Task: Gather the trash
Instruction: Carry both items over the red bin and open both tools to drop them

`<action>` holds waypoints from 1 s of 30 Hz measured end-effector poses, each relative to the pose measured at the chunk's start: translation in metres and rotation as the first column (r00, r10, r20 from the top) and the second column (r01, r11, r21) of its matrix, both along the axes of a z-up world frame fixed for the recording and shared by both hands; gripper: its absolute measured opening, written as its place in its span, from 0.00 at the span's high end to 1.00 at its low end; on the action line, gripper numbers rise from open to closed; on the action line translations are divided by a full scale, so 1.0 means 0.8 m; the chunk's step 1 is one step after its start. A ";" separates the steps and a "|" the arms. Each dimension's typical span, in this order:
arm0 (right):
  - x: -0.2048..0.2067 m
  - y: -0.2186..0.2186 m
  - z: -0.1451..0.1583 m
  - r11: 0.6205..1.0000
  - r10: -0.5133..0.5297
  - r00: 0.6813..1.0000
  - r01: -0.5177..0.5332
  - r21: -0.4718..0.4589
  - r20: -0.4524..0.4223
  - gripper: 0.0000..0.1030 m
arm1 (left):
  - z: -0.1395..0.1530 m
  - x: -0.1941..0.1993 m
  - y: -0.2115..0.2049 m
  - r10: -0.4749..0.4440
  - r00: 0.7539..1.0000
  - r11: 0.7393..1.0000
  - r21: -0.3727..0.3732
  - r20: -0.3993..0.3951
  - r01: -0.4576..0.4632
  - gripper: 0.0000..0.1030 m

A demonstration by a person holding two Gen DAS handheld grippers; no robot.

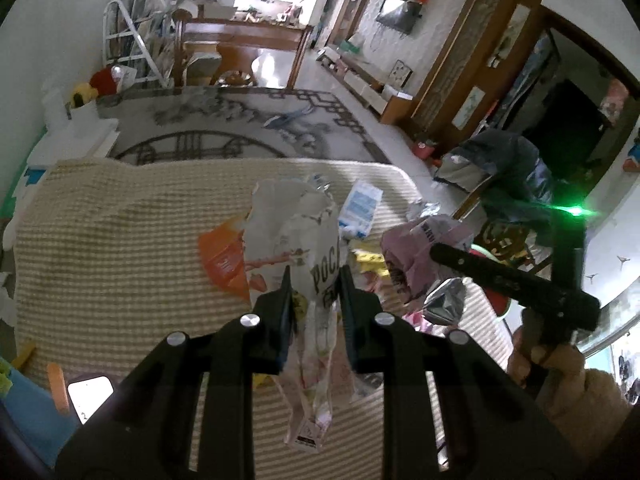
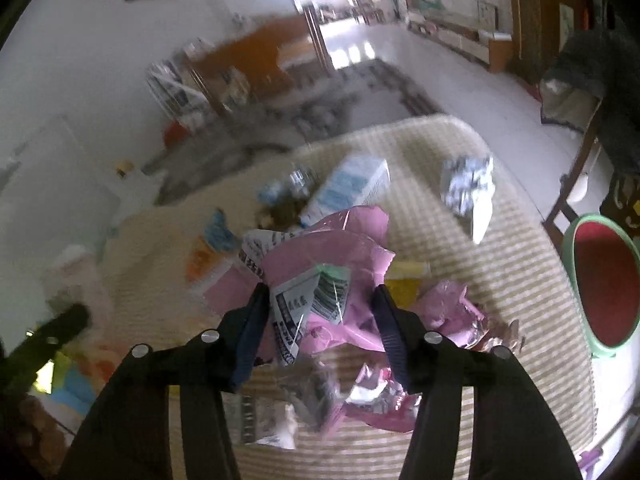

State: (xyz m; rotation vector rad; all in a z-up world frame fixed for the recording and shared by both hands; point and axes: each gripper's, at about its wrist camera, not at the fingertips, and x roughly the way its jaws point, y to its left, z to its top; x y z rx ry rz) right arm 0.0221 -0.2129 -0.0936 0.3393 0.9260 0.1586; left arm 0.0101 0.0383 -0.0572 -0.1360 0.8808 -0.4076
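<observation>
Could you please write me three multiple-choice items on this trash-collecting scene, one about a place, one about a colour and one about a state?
1. Where does the red bin with the green rim stand?
A. On the cloth, among the wrappers
B. Off the table's edge, on the right of the right wrist view
C. On the wooden cabinet at the back

2. What colour is the crumpled bag between the right gripper's fingers?
A. Pink
B. Blue
C. Black

3. What is the state of the left gripper?
A. Wide open over bare cloth
B. Shut on nothing
C. Shut on a snack wrapper that hangs below it

Answers: 1 B, the bin sits beyond the edge of the checked cloth. 2 A, the bag is plainly pink with a printed label. 3 C, the wrapper is pinched between the fingers and dangles clear of the cloth.
</observation>
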 end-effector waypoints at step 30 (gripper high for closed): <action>-0.074 -0.445 -0.026 0.913 -0.408 0.912 0.409 0.010 -0.049 0.46 | -0.030 0.048 -0.459 -0.357 0.933 0.930 -0.106 -0.038 0.351 0.79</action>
